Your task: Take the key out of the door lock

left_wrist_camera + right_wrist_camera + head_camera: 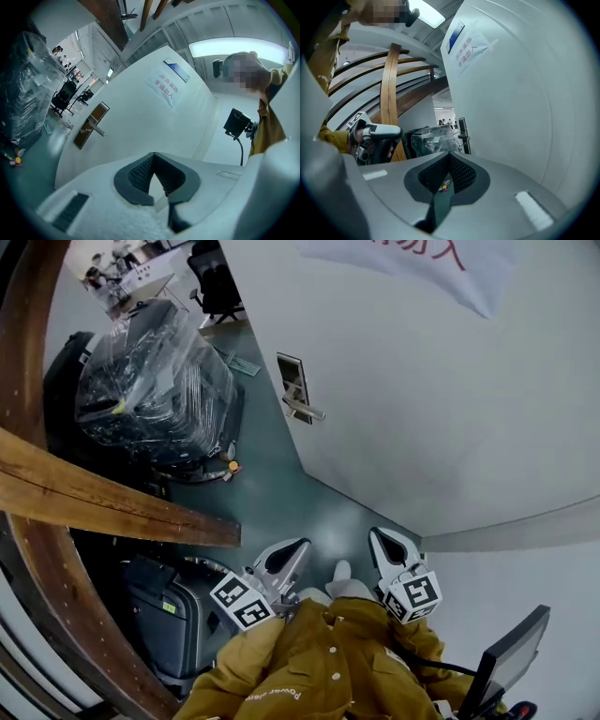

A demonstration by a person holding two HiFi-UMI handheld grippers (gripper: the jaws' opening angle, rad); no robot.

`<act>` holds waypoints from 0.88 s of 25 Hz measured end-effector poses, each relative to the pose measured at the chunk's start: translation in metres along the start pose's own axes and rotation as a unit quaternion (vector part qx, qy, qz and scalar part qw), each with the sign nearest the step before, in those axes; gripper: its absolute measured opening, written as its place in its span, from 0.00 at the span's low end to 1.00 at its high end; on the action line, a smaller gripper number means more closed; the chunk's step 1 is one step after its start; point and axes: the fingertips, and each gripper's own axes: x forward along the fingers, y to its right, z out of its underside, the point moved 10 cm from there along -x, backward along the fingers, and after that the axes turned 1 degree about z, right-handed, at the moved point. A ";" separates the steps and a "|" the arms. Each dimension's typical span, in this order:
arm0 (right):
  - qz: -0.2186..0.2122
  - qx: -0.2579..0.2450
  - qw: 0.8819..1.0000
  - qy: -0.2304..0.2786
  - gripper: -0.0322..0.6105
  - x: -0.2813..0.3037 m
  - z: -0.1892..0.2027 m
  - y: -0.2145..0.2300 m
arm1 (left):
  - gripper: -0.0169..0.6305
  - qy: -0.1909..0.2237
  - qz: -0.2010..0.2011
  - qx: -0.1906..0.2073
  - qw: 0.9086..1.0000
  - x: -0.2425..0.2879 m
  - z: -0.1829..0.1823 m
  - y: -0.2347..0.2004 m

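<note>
The white door (422, 399) stands ahead, with its lock plate (292, 381) and lever handle (306, 412) on the edge next to the opening. I cannot make out the key at this distance. The plate also appears in the left gripper view as lock plate (89, 124) and small in the right gripper view as lock plate (462, 136). Both grippers hang close to the person's body, well short of the door. My left gripper (298, 545) (153, 155) is shut with nothing in it. My right gripper (379, 536) (449, 154) is shut and empty too.
A plastic-wrapped bundle (155, 381) stands left of the doorway on the green floor (272, 493). Wooden beams (112, 498) cross at the left above a black case (173, 615). An office chair (217, 282) stands beyond. A monitor (511, 662) sits at the lower right. A paper sign (412, 263) hangs on the door.
</note>
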 end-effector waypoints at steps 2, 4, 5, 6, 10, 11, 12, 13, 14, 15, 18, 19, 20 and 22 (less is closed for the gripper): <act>-0.001 0.002 1.000 0.000 0.06 0.016 -0.008 0.011 | 0.03 0.001 -0.006 0.005 1.000 0.010 -0.016 -0.016; -0.002 0.005 1.000 0.004 0.06 0.032 -0.016 0.019 | 0.03 0.004 -0.007 0.013 1.000 0.022 -0.037 -0.034; -0.002 0.007 1.000 0.008 0.06 0.040 -0.020 0.021 | 0.03 0.004 -0.006 0.016 1.000 0.028 -0.048 -0.043; -0.001 0.009 1.000 0.012 0.06 0.047 -0.024 0.023 | 0.03 0.001 -0.005 0.022 1.000 0.034 -0.060 -0.052; -0.004 0.008 1.000 0.028 0.06 0.076 -0.036 0.029 | 0.03 -0.012 0.018 0.070 0.997 0.061 -0.113 -0.082; -0.003 0.009 0.999 0.034 0.06 0.084 -0.038 0.031 | 0.03 -0.014 0.031 0.081 0.996 0.069 -0.127 -0.090; 0.000 0.011 0.999 0.043 0.06 0.091 -0.040 0.032 | 0.03 -0.017 0.044 0.092 0.995 0.077 -0.141 -0.098; 0.002 0.013 0.999 0.052 0.06 0.097 -0.043 0.032 | 0.03 -0.020 0.057 0.103 0.993 0.087 -0.156 -0.107; 0.004 0.013 0.998 0.058 0.06 0.102 -0.046 0.031 | 0.03 -0.025 0.068 0.113 0.991 0.096 -0.170 -0.115; 0.006 0.010 0.998 0.061 0.06 0.106 -0.048 0.030 | 0.03 -0.029 0.078 0.123 0.989 0.106 -0.184 -0.124; 0.013 0.004 0.998 0.060 0.06 0.113 -0.052 0.029 | 0.03 -0.031 0.115 0.140 0.983 0.137 -0.227 -0.145; 0.016 0.004 0.998 0.058 0.06 0.114 -0.052 0.029 | 0.03 -0.031 0.127 0.145 0.981 0.148 -0.241 -0.150; 0.018 0.004 0.998 0.056 0.06 0.115 -0.052 0.028 | 0.03 -0.033 0.135 0.153 0.978 0.158 -0.253 -0.155; 0.022 0.000 0.998 0.052 0.06 0.116 -0.052 0.026 | 0.03 -0.040 0.141 0.170 0.974 0.177 -0.274 -0.166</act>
